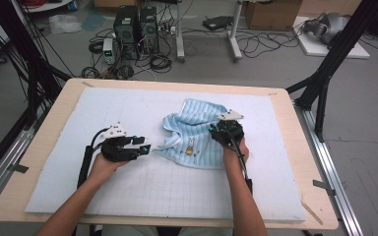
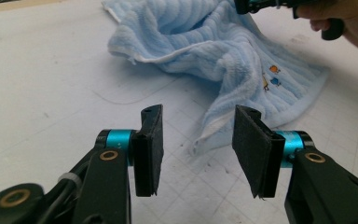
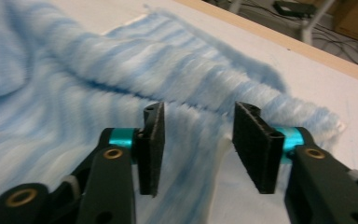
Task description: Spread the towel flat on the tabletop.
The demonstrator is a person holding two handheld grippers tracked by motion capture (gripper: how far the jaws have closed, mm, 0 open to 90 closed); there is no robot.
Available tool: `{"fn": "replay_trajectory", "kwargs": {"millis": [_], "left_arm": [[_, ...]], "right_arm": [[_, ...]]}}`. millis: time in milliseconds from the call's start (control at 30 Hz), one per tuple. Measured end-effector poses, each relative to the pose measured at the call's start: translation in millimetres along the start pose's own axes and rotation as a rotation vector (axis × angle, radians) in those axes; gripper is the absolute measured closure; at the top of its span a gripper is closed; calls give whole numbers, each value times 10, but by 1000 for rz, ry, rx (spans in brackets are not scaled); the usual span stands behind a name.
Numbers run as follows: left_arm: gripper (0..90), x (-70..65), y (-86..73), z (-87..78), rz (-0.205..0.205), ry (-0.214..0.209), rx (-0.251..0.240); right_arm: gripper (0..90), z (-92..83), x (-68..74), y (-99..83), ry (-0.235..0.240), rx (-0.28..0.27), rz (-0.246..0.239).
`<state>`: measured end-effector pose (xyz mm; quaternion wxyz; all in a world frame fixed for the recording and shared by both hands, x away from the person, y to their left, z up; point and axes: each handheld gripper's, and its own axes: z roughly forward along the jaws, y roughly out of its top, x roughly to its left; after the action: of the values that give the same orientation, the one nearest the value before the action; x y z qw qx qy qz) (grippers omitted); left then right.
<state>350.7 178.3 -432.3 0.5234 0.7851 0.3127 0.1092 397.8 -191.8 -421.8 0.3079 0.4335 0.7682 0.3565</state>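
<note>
forearms nearest in high view; crumpled towel [image 1: 193, 129] mid-mat [image 1: 128, 187], between left gripper [image 1: 146, 148] and right gripper [image 1: 212, 130].
left gripper view: jaws half apart, empty, short of hem; risk: pinching one fluffy layer only.
right gripper view: jaws parted over ribbed pile, nothing clamped; soft fold may slip.

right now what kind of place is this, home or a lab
Most likely a lab or recording workspace, not a home: computer towers and loose cables sit on the bare floor, black frame struts flank the table, and cardboard boxes stand behind.
</note>
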Motion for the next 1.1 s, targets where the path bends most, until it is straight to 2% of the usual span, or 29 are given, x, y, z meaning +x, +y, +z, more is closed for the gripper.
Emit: {"fn": "replay_trajectory", "kwargs": {"millis": [33, 100, 133, 167, 233, 267, 300, 333, 400, 433, 467, 500, 567, 600, 633, 667, 700, 733, 767, 800, 867, 900, 933, 967, 1000, 1033, 1100], "left_arm": [[524, -14, 5, 16, 4, -8, 4], [511, -53, 20, 59, 8, -26, 7], [512, -77, 32, 87, 12, -37, 8], [515, -140, 64, 165, 27, -46, 19], [516, -171, 80, 214, 37, -51, 31], [517, -223, 102, 325, 58, -45, 68], [520, -223, 102, 325, 58, -45, 68], [532, -237, 108, 372, 74, -28, 85], [584, -227, 108, 468, 73, 27, 129], [619, -227, 108, 468, 73, 27, 129], [658, -213, 102, 482, 64, 42, 141], [658, -195, 94, 486, 54, 47, 152], [817, -168, 81, 457, 38, 47, 154], [843, -151, 79, 434, 15, 35, 148], [851, -143, 82, 405, -7, 25, 143], [851, -140, 84, 370, -18, 22, 135], [851, -139, 79, 330, -25, 22, 120], [851, -141, 74, 297, -43, 17, 115], [851, -143, 66, 263, -41, 18, 123], [854, -148, 52, 230, -45, 14, 127], [856, -167, 10, 163, -74, 0, 126], [856, -173, -19, 125, -84, -10, 124], [855, -181, -50, 89, -104, -26, 120], [855, -205, -106, 16, -123, -37, 125], [855, -205, -106, 16, -123, -37, 125], [855, -230, -163, -57, -149, -62, 122], [855, -244, -189, -92, -160, -79, 123]], "right_arm": [[520, 0, 0, 0, 0, 0, 0], [490, -98, 0, -46, 36, 5, -5], [490, -218, 8, -115, 51, -25, -17], [490, -270, 8, -151, 53, -25, -26], [490, -364, 2, -232, 67, -34, -25], [489, -411, 1, -276, 69, -37, -20], [489, -449, -3, -314, 82, -36, -16], [489, -487, 1, -353, 90, -43, -11], [489, -541, 5, -413, 107, -43, -16], [488, -562, 10, -434, 113, -43, -19], [484, -579, 10, -450, 127, -44, -17], [484, -579, 10, -450, 127, -44, -17], [484, -596, 21, -475, 160, -45, -12], [484, -597, 35, -490, 186, -43, -14], [491, -586, 90, -516, 250, -22, -23], [496, -581, 126, -533, 288, -12, -37], [496, -581, 126, -533, 288, -12, -37], [501, -574, 168, -551, 317, 0, -53], [502, -568, 211, -569, 337, 12, -64], [506, -564, 292, -603, 380, 40, -79], [506, -562, 330, -621, 394, 57, -86], [506, -560, 364, -640, 406, 84, -88], [504, -580, 377, -676, 419, 82, -61], [546, -600, 379, -682, 420, 83, -62], [627, -623, 378, -695, 416, 86, -57], [708, -649, 376, -707, 416, 91, -49], [810, -691, 369, -725, 418, 97, -63]]}}
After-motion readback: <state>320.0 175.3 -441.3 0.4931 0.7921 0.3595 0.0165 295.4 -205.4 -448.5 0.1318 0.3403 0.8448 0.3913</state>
